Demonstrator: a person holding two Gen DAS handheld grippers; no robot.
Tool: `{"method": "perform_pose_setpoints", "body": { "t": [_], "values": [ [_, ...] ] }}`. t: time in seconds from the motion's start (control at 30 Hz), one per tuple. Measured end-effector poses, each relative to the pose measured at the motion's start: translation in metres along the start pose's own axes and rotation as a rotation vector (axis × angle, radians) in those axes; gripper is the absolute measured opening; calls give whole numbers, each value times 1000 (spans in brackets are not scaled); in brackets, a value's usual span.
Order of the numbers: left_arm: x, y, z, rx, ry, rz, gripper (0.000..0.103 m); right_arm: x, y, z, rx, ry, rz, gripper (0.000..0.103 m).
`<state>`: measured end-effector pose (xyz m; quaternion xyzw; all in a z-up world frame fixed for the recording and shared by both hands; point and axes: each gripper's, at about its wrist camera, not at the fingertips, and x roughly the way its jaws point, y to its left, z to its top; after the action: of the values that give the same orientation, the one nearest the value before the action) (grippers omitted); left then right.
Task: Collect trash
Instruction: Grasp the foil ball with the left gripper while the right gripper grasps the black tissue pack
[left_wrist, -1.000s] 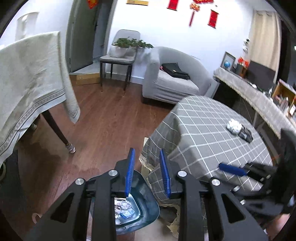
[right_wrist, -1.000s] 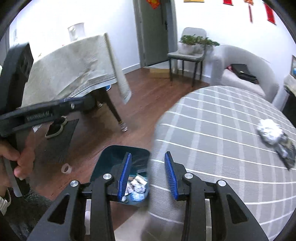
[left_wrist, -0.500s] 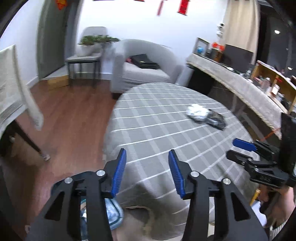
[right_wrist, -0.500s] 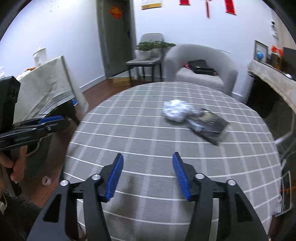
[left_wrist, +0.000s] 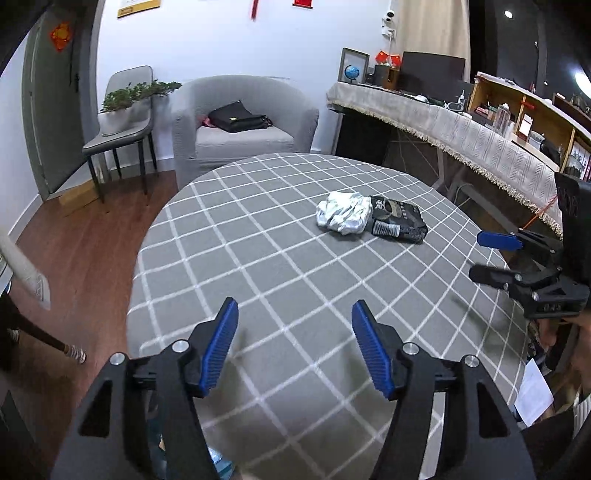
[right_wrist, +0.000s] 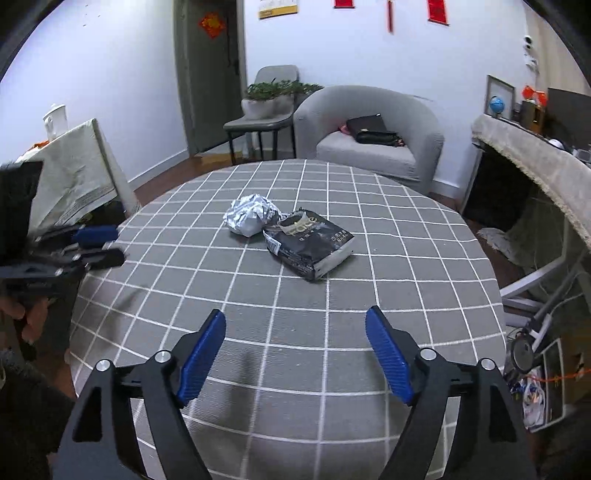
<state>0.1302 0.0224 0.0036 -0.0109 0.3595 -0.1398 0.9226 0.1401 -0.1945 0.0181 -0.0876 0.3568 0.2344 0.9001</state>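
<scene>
Both pairs of blue fingers (left_wrist: 221, 347) are standing apart with nothing between them: the left gripper (left_wrist: 294, 345), low in its frame, has just been opening from nearly closed, and the right gripper (right_wrist: 295, 354) has been widening too, now gaping broader than the left. Each is hanging over the near edge of the checked table (left_wrist: 258, 266), pointing down toward the cloth. A second ago both cameras were looking at the blue bin on the floor beside the table; now that bin is showing only as a sliver at the bottom of the left view, and the trash is sitting in mid-frame. The foil wad (right_wrist: 251, 216) and the black packet (right_wrist: 312, 243) are lying touching each other near the table's centre, well apart from either gripper. Judging by this swing and the spreading jaws, a drop into the bin is finished and the next pick-up is beginning, probably one piece per gripper.
</scene>
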Motion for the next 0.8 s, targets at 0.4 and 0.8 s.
{"method": "perform_pose_setpoints", "body": {
  "t": [0.4, 0.8],
  "values": [
    [52, -16, 39, 32, 52, -30, 67, 24, -31, 22, -114, 42, 82, 85],
    [101, -28, 68, 75, 115, -79, 70, 69, -34, 60, -215, 129, 203, 85]
  ]
}}
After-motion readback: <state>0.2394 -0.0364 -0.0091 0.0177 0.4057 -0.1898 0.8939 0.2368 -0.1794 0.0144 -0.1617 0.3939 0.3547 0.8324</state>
